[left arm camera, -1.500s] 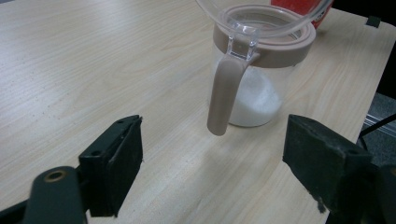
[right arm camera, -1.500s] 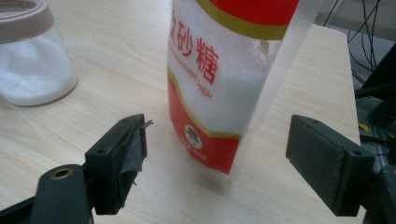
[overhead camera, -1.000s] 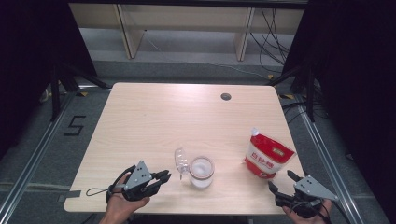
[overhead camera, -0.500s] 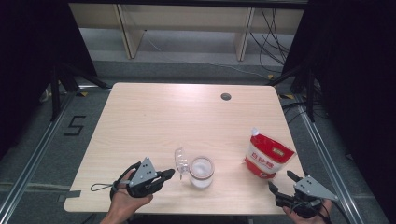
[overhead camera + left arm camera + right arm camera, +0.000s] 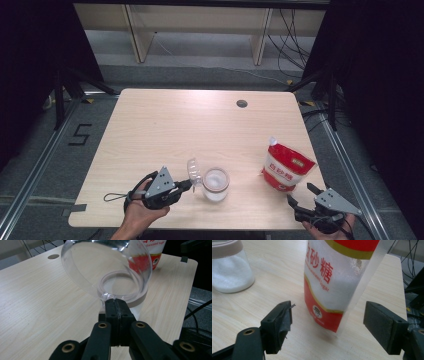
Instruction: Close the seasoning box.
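Note:
A clear jar (image 5: 216,184) of white granules stands near the table's front edge, with a pinkish rim (image 5: 140,298). Its clear round lid (image 5: 192,172) stands tilted up at the jar's left side. My left gripper (image 5: 186,186) is shut on the lid's lower edge, and in the left gripper view the jaws (image 5: 117,312) pinch the lid (image 5: 100,267) right at its rim. A red and white sugar bag (image 5: 286,169) stands upright to the right. My right gripper (image 5: 300,193) is open just in front of the sugar bag (image 5: 334,282), its pads (image 5: 284,320) apart from it on either side.
The wooden table (image 5: 180,125) has a small dark round hole (image 5: 242,103) near its far edge. The jar (image 5: 230,270) sits left of the bag in the right gripper view. Black curtains and metal rails flank the table, and shelving stands behind it.
My left gripper has shifted slightly right, toward the jar, and closed on the lid's edge. The right gripper, bag and jar have stayed put.

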The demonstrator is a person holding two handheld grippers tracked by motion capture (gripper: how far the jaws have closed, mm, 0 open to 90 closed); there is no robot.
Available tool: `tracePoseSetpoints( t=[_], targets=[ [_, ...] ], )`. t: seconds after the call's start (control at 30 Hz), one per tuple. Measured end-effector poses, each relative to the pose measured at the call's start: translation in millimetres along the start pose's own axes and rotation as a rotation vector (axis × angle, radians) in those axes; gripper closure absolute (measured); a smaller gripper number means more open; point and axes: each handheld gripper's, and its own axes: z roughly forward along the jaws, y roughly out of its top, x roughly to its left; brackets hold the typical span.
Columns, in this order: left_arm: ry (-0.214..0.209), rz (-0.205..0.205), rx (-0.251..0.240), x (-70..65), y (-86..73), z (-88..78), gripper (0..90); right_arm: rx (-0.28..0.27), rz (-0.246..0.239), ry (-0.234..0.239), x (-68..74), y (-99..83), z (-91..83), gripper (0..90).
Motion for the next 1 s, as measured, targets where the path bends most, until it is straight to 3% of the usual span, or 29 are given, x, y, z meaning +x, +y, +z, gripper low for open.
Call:
tracePoseSetpoints(
  t=[0.03,0.17,0.3,0.4,0.43,0.63,1.0],
  targets=[
    [-0.001,0.02,0.0,0.7,1.1,0.4,88.6,-0.002,-0.002,-0.002,-0.1,0.0,0.1,23.8],
    [-0.004,0.001,-0.01,-2.1,2.5,3.0,88.3,-0.003,-0.005,-0.005,0.0,-0.2,0.1,23.8],
    [-0.009,0.028,-0.009,-1.9,4.7,3.8,87.9,-0.004,0.004,-0.009,0.6,-0.3,-0.5,23.8],
    [-0.01,0.018,-0.011,-3.6,5.0,6.1,87.8,-0.006,0.0,-0.01,0.3,-0.1,-0.5,23.8],
    [-0.011,0.036,-0.006,-3.4,5.8,6.9,87.7,-0.006,0.001,-0.01,0.4,-0.1,-0.5,23.8],
    [-0.024,0.037,-0.012,-5.9,5.8,9.8,85.9,-0.003,0.002,-0.009,0.4,-0.1,-0.6,23.8],
    [-0.04,0.016,-0.013,-4.5,1.9,2.7,61.2,-0.012,-0.012,-0.01,-1.2,0.2,-0.9,23.8]
  ],
)
